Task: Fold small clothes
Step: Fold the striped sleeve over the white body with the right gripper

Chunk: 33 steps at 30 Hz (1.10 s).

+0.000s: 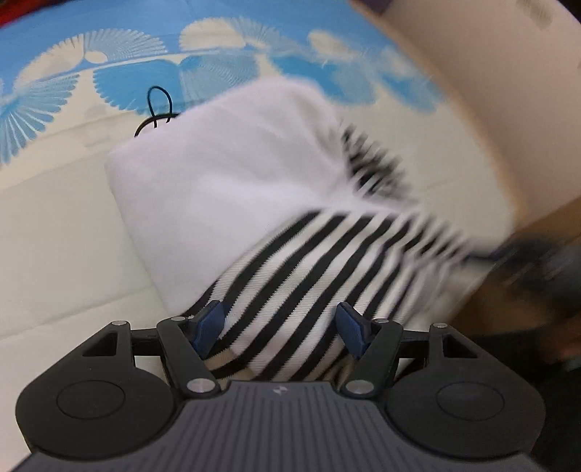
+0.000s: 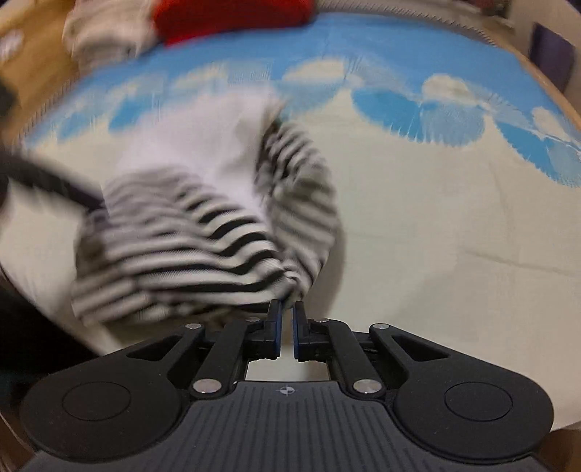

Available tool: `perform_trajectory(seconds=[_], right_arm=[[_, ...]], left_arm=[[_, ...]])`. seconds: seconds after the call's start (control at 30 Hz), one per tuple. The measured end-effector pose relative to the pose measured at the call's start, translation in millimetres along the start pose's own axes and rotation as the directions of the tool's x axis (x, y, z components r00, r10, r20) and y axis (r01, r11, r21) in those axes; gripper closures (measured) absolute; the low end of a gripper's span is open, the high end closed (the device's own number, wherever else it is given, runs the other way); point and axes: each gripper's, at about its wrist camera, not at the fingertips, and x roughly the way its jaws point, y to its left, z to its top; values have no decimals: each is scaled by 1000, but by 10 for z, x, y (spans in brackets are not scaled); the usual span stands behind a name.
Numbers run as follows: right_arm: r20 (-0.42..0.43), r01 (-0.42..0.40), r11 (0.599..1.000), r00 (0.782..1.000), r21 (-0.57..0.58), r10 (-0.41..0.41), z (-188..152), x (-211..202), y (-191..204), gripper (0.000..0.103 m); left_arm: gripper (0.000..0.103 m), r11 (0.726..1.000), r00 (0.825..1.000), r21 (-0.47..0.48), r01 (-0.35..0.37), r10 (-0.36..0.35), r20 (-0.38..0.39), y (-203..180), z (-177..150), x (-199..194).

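A small garment with a white body (image 1: 225,174) and black-and-white striped sleeves (image 1: 308,276) lies on a cream and blue patterned cloth (image 1: 54,225). My left gripper (image 1: 279,326) is open, its blue pads either side of a striped part. In the right wrist view the garment (image 2: 203,236) is blurred by motion. My right gripper (image 2: 287,319) is shut on a striped edge of the garment and holds it just above the cloth (image 2: 454,225).
A black hair tie (image 1: 156,109) lies beside the garment's far corner. A red cloth (image 2: 232,14) and a pale pile of clothes (image 2: 105,32) sit at the far edge. A wooden surface (image 1: 483,72) borders the cloth.
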Motion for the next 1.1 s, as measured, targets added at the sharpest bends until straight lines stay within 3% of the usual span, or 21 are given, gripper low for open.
perform_trajectory(seconds=[0.1, 0.13, 0.2, 0.3, 0.33, 0.4, 0.47, 0.5, 0.53, 0.57, 0.63, 0.7, 0.77, 0.93, 1.1], right_arm=[[193, -50, 994, 981, 102, 29, 169, -251, -64, 84], [236, -73, 988, 971, 133, 40, 217, -288, -95, 73], [276, -119, 976, 959, 182, 66, 314, -281, -112, 65], [205, -176, 965, 969, 194, 135, 424, -54, -7, 51], [159, -165, 968, 978, 188, 136, 465, 82, 35, 46], [62, -114, 978, 993, 175, 104, 522, 339, 144, 46], [-22, -87, 978, 995, 190, 92, 525, 525, 194, 50], [-38, -110, 973, 992, 203, 120, 515, 538, 225, 57], [-31, -163, 964, 984, 211, 173, 519, 532, 251, 86], [-13, -200, 957, 978, 210, 208, 532, 523, 249, 100], [80, -262, 945, 965, 194, 251, 526, 332, 265, 100], [193, -336, 908, 936, 252, 293, 465, 65, 106, 101], [250, -354, 882, 926, 312, 283, 340, -143, -121, 101], [220, -285, 907, 950, 309, 224, 1, -382, -433, 101], [57, -181, 943, 984, 281, 171, -169, -77, -477, 101]], left_arm=[[26, 994, 997, 86, -69, 72, -24, -133, -46, 198], [26, 992, 997, 101, -73, 76, -20, -161, -55, 192], [26, 991, 997, 112, -69, 70, -9, -205, -53, 149], [26, 995, 999, 99, -33, 32, 16, -171, -40, 26], [26, 996, 999, 82, -27, 24, 28, -167, -37, -27], [26, 999, 998, 35, -25, 23, 57, -84, -10, -113], [26, 999, 996, -23, -32, 34, 88, 32, 3, -250], [26, 998, 994, -52, -35, 40, 101, 83, 2, -304], [26, 996, 992, -84, -38, 48, 116, 148, 6, -353], [26, 993, 990, -113, -46, 61, 131, 207, 13, -397], [26, 984, 983, -163, -70, 96, 159, 286, 56, -465], [26, 971, 975, -224, -78, 122, 188, 368, 102, -521], [26, 961, 970, -270, -66, 125, 208, 405, 154, -538], [25, 954, 978, -299, -21, 81, 191, 320, 298, -385], [19, 915, 984, -401, 36, 38, 176, 423, 374, -95]])
